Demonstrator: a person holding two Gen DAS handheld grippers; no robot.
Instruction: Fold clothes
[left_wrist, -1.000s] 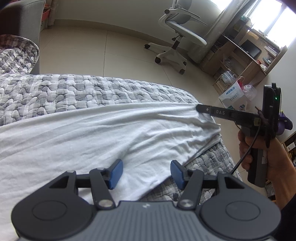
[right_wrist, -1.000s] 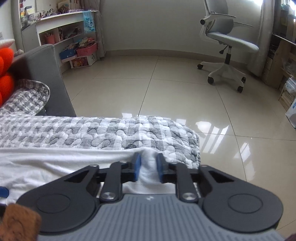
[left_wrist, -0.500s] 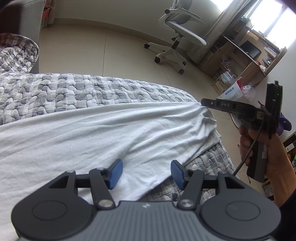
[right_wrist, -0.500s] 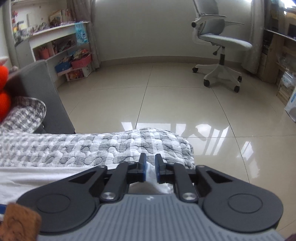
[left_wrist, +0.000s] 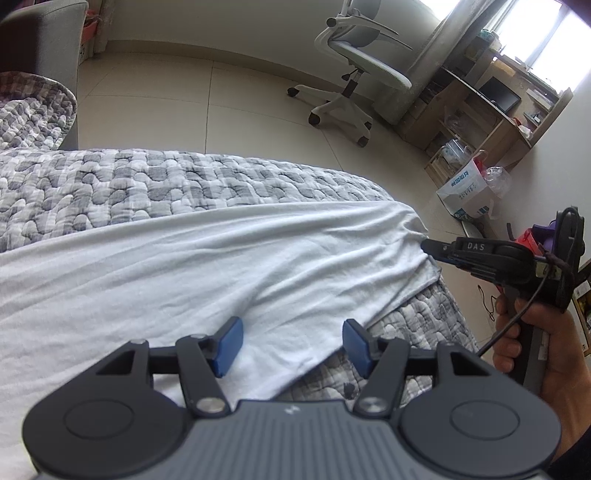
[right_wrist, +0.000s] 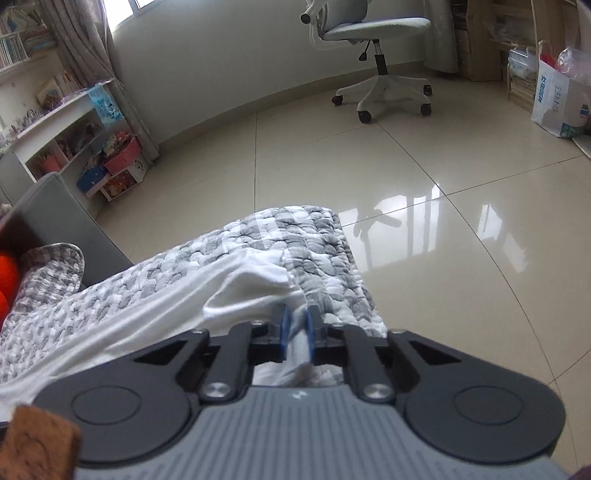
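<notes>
White garment lies spread flat over the grey-check quilt on the bed, running w/ its long side along the bed's far edge & its end reaching the bed's right-hand corner, where the quilt drops off toward the floor. Near hem runs diagonally across the quilt's near right part; quilt shows bare beyond it.

Right gripper is pinching that far corner of the cloth: a bunched strip of white sits betw. the blue pads, which press on it. Jaws have just been closing, after a brief let-go & re-bite. Cloth rucks up in a ridge just behind the pinch, prob. because the corner is being lifted off the quilt, so it can be carried over as the fold's leading edge. In the left wrist view the same gripper meets the garment's corner at the bed's right edge, person's hand on the grip below.

Left gripper hovers over the near hem, jaws spread, pads astride the hem line, nothing clamped. Cannot tell if the pads touch the fabric. Likely waiting to take the near corner so both ends travel together & the fold stays square.

Further out: tiled floor, office chair, desk and paper bag by the window.
</notes>
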